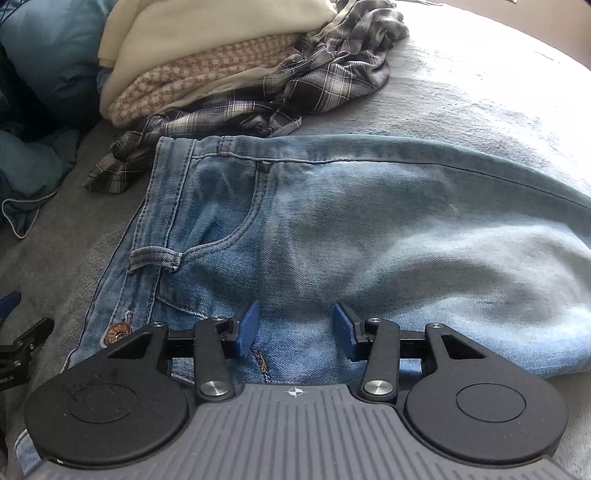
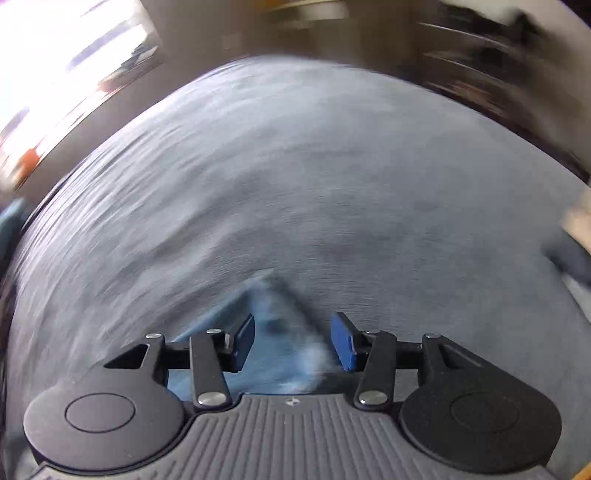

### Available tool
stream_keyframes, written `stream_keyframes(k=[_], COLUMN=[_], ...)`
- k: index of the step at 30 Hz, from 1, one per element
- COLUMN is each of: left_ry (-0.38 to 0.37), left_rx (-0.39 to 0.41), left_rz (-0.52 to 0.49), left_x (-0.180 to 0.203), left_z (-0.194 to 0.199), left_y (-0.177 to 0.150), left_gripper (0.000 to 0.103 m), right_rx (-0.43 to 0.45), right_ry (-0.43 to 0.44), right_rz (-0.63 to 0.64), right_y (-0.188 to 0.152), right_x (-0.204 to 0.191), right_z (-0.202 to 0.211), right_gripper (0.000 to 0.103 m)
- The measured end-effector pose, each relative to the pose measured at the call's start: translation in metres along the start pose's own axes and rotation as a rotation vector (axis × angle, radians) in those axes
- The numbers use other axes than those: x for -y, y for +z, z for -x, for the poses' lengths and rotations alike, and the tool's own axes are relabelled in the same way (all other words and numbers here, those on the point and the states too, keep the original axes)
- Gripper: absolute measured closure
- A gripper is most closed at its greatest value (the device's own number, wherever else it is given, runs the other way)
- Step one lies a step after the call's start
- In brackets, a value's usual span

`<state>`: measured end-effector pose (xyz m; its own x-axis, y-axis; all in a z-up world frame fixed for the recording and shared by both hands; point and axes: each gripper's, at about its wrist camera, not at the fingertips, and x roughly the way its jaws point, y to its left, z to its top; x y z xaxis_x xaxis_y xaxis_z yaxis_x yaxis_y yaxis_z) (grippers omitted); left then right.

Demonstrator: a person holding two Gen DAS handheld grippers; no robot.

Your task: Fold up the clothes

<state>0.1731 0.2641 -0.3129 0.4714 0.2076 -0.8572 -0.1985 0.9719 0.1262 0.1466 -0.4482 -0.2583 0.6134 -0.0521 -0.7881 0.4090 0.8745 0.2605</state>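
Light blue jeans lie flat on the grey bed cover, waistband to the left, copper button near the lower left. My left gripper stands open just over the fly area, its blue pads apart with denim beneath them, not pinched. The right wrist view is heavily motion-blurred. There my right gripper is open above a pointed corner of blue denim lying on the grey cover. The denim shows in the gap between the pads, and neither pad presses on it.
A pile of clothes sits beyond the jeans: a crumpled plaid shirt, a houndstooth cloth and a cream garment. Blue fabric bunches at the left. A black clamp-like part is at the left edge.
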Motion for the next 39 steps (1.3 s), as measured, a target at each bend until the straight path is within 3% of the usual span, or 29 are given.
stream_keyframes(k=[4,6,7,8,10,11,13,16,18,20,24,27,29,32,35,39], left_ry=[0.026,0.041,0.048,0.057,0.069,0.072,0.066,0.029,-0.002,-0.042,-0.131,-0.166,-0.176,-0.177,-0.158,-0.149], left_rx=[0.002,0.003,0.002,0.001,0.003,0.01,0.029,0.064,0.067,0.05,-0.04,-0.12,-0.166,-0.23,-0.229,-0.218], left_rz=[0.004,0.007,0.01,0.015,0.028,0.042,0.079,0.147,0.142,0.129,0.174,0.217,0.242,0.277,0.238,0.125], left_x=[0.004,0.005,0.005,0.005,0.003,0.001,-0.006,-0.014,-0.009,0.0,0.028,0.047,0.059,0.072,0.084,0.093], left_z=[0.001,0.002,0.003,0.007,0.014,0.021,0.039,0.076,0.1,0.118,0.139,0.145,0.149,0.153,0.159,0.162], left_y=[-0.001,0.0,0.0,0.0,0.0,0.0,-0.001,-0.006,-0.016,-0.032,-0.084,-0.127,-0.154,-0.188,-0.211,-0.217], left_gripper=[0.056,0.054,0.053,0.053,0.053,0.053,0.053,0.053,0.053,0.053,0.053,0.053,0.053,0.053,0.053,0.052], right_rx=[-0.088,-0.066,-0.043,-0.016,0.053,0.08,0.103,0.044,-0.034,-0.151,-0.319,-0.379,-0.361,-0.35,-0.338,-0.454], right_ry=[0.044,-0.087,-0.109,-0.111,-0.225,-0.234,-0.193,-0.052,0.088,0.246,0.517,0.619,0.635,0.587,0.55,0.386], right_rz=[0.25,0.235,0.169,0.08,-0.019,-0.012,0.042,0.228,0.389,0.557,0.871,1.008,1.095,1.187,1.187,1.062], right_y=[-0.003,0.001,0.008,0.016,0.026,0.03,0.035,0.022,-0.002,-0.049,-0.183,-0.275,-0.319,-0.357,-0.361,-0.343], right_x=[-0.047,-0.039,-0.026,-0.008,0.013,0.017,0.021,-0.005,-0.04,-0.081,-0.16,-0.195,-0.205,-0.204,-0.174,-0.102], right_z=[-0.058,-0.072,-0.073,-0.071,-0.051,-0.037,-0.007,0.038,0.053,0.066,0.095,0.107,0.109,0.096,0.099,0.115], right_gripper=[0.062,0.065,0.068,0.082,0.075,0.075,0.075,0.075,0.071,0.069,0.069,0.069,0.069,0.069,0.069,0.069])
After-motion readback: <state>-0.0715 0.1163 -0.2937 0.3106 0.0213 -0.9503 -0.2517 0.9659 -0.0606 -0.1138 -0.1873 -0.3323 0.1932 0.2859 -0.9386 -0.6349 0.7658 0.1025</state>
